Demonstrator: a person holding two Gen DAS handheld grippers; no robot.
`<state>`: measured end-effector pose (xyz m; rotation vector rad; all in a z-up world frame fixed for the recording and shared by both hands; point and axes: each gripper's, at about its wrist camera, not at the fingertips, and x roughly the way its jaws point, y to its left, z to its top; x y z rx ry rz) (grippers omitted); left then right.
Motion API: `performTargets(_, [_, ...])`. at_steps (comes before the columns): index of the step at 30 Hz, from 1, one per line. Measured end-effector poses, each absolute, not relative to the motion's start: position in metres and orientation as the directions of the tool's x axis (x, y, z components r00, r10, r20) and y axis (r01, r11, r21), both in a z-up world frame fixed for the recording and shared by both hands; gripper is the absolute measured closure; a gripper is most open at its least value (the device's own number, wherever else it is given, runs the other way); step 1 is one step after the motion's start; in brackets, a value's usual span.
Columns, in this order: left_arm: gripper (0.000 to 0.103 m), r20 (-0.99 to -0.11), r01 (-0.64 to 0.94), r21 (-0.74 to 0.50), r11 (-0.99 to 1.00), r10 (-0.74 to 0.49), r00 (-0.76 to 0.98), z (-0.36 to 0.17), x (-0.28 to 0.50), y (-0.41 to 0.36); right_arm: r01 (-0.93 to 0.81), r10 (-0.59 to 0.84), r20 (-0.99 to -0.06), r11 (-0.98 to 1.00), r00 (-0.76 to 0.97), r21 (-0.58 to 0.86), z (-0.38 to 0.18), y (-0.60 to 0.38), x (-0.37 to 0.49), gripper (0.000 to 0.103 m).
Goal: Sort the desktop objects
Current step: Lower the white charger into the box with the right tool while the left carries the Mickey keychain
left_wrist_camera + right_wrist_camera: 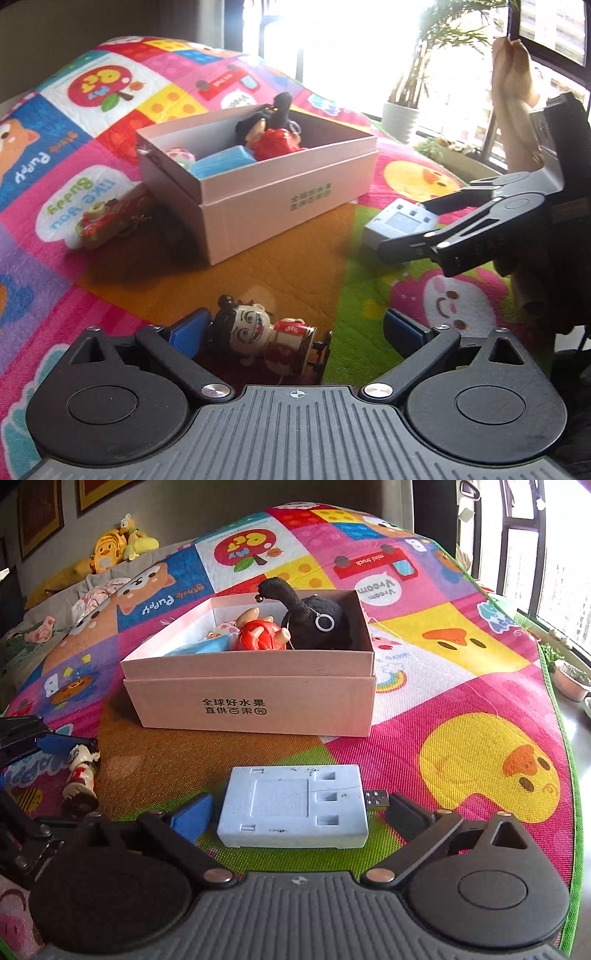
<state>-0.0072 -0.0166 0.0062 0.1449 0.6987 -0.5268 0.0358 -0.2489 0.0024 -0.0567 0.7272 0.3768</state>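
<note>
A pink cardboard box [280, 199] [251, 709] stands on the play mat and holds a black plush [314, 616], a red figure [260, 637] and a blue item [221, 162]. My left gripper [295, 328] is open around a small figurine with a white face and red body [266, 339], which lies on the mat between the fingers. My right gripper [299, 812] is open around a pale blue flat block [295, 805] with a USB plug [376, 798]. The right gripper also shows in the left wrist view [417, 229], at the block [399, 221].
A red toy camera [107, 221] lies left of the box. The colourful mat [461, 709] covers the surface; its green edge runs along the right by the window. Potted plants [402, 118] stand by the window. Plush toys [110, 550] lie at the far left.
</note>
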Motion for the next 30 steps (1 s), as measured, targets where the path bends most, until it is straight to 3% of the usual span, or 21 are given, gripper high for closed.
performTargets(4, [0.002,-0.659,0.456,0.033,0.889,-0.324,0.679,0.004,-0.007,-0.021,-0.355,0.315,-0.658,0.932,0.684,0.076,0.002,-0.249,0.036,0.003])
performTargets(7, [0.002,-0.673,0.418,0.004,0.909,-0.306,0.673,0.003,0.000,-0.016,-0.357,0.311,-0.659,0.932,0.685,0.069,0.002,-0.248,0.035,0.003])
performTargets(11, [0.018,-0.661,0.400,0.022,0.916,-0.287,0.693,0.005,-0.001,-0.018,-0.378,0.305,-0.665,0.925,0.682,0.037,0.002,-0.242,0.033,0.004])
performTargets(13, [0.029,-0.655,0.402,0.034,0.915,-0.284,0.701,0.006,-0.006,-0.023,-0.395,0.303,-0.662,0.919,0.685,0.012,0.003,-0.238,0.031,0.012])
performTargets(17, [0.031,-0.628,0.407,0.103,0.908,-0.258,0.734,0.014,-0.017,-0.033,-0.414,0.316,-0.644,0.910,0.697,-0.001,0.010,-0.238,0.027,0.012])
performTargets(19, [0.031,-0.594,0.405,0.114,0.907,-0.264,0.760,0.030,-0.019,-0.033,-0.418,0.326,-0.602,0.908,0.729,-0.013,0.026,-0.243,0.024,0.012])
performTargets(25, [0.031,-0.381,0.331,0.224,0.917,-0.230,0.895,0.098,0.016,-0.040,-0.345,0.316,-0.345,0.939,0.884,-0.022,0.110,-0.274,0.023,0.012])
performTargets(30, [0.029,-0.346,0.367,0.279,0.887,-0.264,0.900,0.108,0.093,-0.063,-0.318,0.305,-0.312,0.948,0.900,0.010,0.131,-0.281,0.041,0.012])
